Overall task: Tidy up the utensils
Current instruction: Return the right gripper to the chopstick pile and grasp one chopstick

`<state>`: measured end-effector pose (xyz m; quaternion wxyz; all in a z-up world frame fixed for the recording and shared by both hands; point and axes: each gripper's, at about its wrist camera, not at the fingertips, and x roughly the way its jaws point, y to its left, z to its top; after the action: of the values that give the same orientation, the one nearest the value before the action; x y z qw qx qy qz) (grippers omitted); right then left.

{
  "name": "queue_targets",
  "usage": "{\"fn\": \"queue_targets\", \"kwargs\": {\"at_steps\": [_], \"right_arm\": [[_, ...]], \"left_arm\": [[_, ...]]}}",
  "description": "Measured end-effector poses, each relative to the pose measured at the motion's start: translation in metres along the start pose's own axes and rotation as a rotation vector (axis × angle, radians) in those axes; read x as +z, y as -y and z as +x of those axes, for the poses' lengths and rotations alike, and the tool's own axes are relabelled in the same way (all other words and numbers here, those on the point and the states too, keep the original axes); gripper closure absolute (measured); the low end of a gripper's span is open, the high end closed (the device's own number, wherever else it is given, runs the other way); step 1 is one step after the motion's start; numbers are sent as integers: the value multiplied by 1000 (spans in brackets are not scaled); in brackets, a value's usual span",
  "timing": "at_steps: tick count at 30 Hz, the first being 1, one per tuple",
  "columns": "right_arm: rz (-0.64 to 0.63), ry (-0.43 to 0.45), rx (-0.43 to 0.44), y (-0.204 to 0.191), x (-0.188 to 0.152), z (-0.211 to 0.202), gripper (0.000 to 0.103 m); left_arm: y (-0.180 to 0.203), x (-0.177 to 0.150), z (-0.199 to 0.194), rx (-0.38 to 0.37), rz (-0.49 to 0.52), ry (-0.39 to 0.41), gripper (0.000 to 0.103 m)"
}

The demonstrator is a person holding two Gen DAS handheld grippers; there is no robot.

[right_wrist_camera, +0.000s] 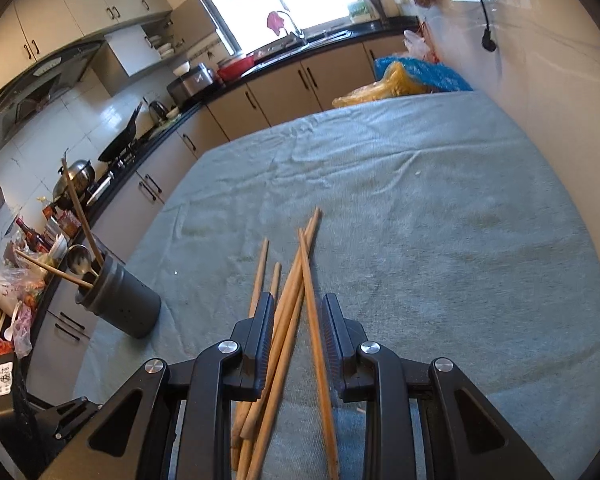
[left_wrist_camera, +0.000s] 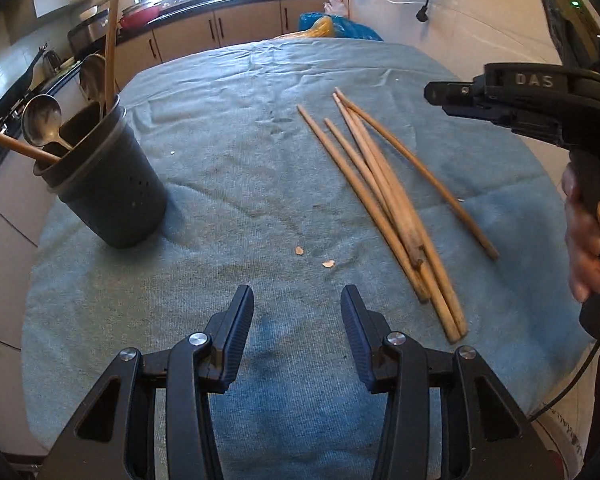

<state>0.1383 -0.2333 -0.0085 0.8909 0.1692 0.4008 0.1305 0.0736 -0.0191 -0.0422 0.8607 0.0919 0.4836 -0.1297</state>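
Observation:
Several wooden chopsticks (left_wrist_camera: 380, 200) lie in a loose bundle on the blue-grey towel (left_wrist_camera: 228, 128), right of centre. A dark grey utensil holder (left_wrist_camera: 108, 184) stands at the left with a metal spoon (left_wrist_camera: 42, 116), a wooden spoon and chopsticks in it. My left gripper (left_wrist_camera: 297, 296) is open over bare towel near the front edge, with nothing between its fingers. A hand holds my right gripper (left_wrist_camera: 432, 94) above the towel, to the right of the bundle. In the right wrist view my right gripper (right_wrist_camera: 297, 304) is open, and the chopsticks (right_wrist_camera: 296, 280) show through its gap, lying on the cloth. The holder (right_wrist_camera: 120, 300) stands to its left.
Two small crumbs (left_wrist_camera: 314, 258) lie on the towel in front of my left gripper. Blue and yellow plastic bags (left_wrist_camera: 332, 26) sit beyond the table's far edge. Kitchen cabinets and a cluttered counter (right_wrist_camera: 148, 136) run along the left. A white wall (right_wrist_camera: 540, 80) is close on the right.

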Motion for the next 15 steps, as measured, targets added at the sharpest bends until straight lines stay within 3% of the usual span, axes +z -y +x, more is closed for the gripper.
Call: {"fn": "queue_targets", "kwargs": {"at_steps": [12,15], "right_arm": [[-103,-159,-75,-9,28,88,77],[-84,-192,-28,-3,25,97,89]], "left_arm": [[-6,3,-3,-4,7,15,59],[-8,6,-2,-8,4,18,59]]}}
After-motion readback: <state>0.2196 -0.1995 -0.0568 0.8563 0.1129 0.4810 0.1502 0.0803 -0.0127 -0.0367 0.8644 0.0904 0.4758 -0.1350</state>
